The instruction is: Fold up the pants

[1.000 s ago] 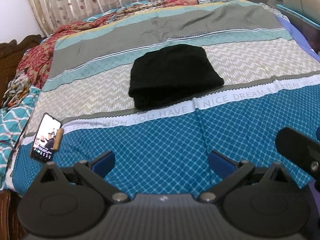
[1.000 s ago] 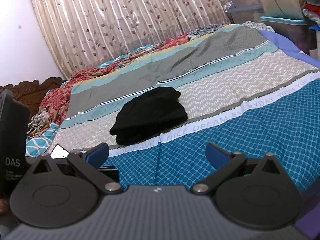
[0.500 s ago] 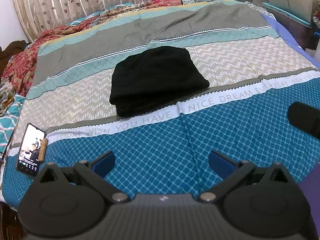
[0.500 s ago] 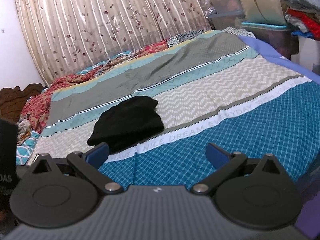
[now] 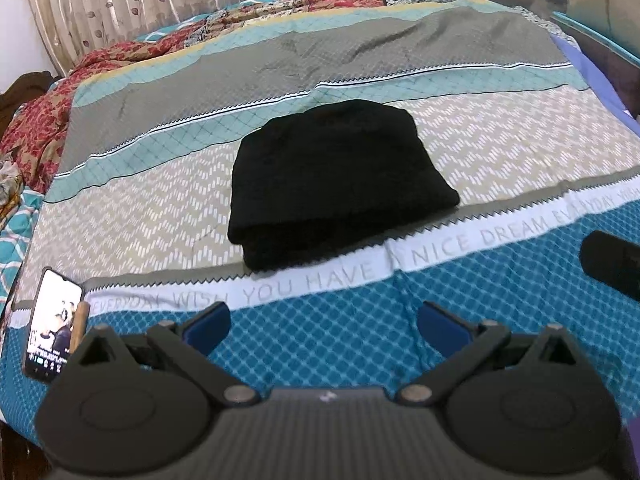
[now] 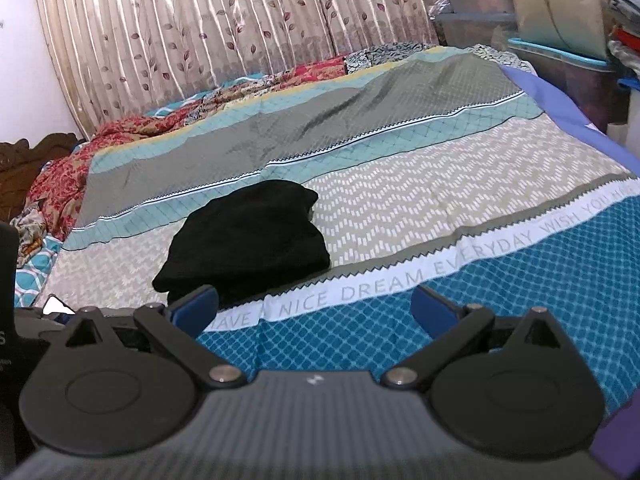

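so the black pants (image 5: 340,184) are already folded up into a compact thick bundle, lying on the bedspread (image 5: 500,152) roughly mid-bed, mostly on the beige zigzag band with the near edge of the bundle touching the grey strip just above the white lettered band that reads "wish you have a nice dream everyday". you can see the stacked layers along that near edge. from the right wrist view the same pants (image 6: 244,240) sit left of centre, well apart from both tools. left claw (image 5: 324,326) hangs over the near blue diamond-pattern part of the bed, its blue fingers (image 5: 208,326) spread wide with only bedspread showing between them, gripping nothing. right claw (image 6: 314,308) is the same deal, jaws wide apart and empty, over the blue section, a bit right of the pants; its black body also pokes into the left wrist view at the right edge. a phone (image 5: 50,328) with its screen lit lies at the near left corner of the bed, with a small brown stick-like thing (image 5: 79,326) resting along its right side, can't tell what that is. a red patterned blanket (image 5: 40,124) is bunched along the far left side, leaf-print curtains (image 6: 224,28) hang behind the bed, and there are storage bins (image 6: 560,56) and stacked clothes off to the far right.
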A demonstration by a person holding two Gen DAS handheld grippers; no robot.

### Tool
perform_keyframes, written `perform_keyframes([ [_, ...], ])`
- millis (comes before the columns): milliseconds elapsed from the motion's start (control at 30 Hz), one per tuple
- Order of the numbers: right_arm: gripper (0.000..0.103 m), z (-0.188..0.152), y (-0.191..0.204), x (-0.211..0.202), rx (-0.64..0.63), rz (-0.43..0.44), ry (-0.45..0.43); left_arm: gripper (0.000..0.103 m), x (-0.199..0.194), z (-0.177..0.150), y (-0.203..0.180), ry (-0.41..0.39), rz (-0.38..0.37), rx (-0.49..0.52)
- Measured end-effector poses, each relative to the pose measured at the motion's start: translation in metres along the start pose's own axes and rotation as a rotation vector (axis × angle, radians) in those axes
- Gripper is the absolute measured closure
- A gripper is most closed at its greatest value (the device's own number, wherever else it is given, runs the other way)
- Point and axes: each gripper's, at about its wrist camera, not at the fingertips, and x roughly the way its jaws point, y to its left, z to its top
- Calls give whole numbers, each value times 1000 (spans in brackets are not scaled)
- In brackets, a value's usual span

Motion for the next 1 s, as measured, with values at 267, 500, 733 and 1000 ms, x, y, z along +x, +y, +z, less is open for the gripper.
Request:
perform_keyframes([
  [267, 0, 11, 9, 30, -29, 4, 32, 0, 36, 26, 12, 45, -12, -52],
  [500, 0, 19, 15, 49, -43, 15, 48, 0, 58, 41, 14, 63, -4, -59],
  [733, 0, 19, 14, 59, -38, 15, 61, 0, 71, 46, 15, 82, -1, -72],
  [1000, 0, 18, 15, 64, -44, 25, 68, 0, 76, 42, 14, 81, -20, -61],
])
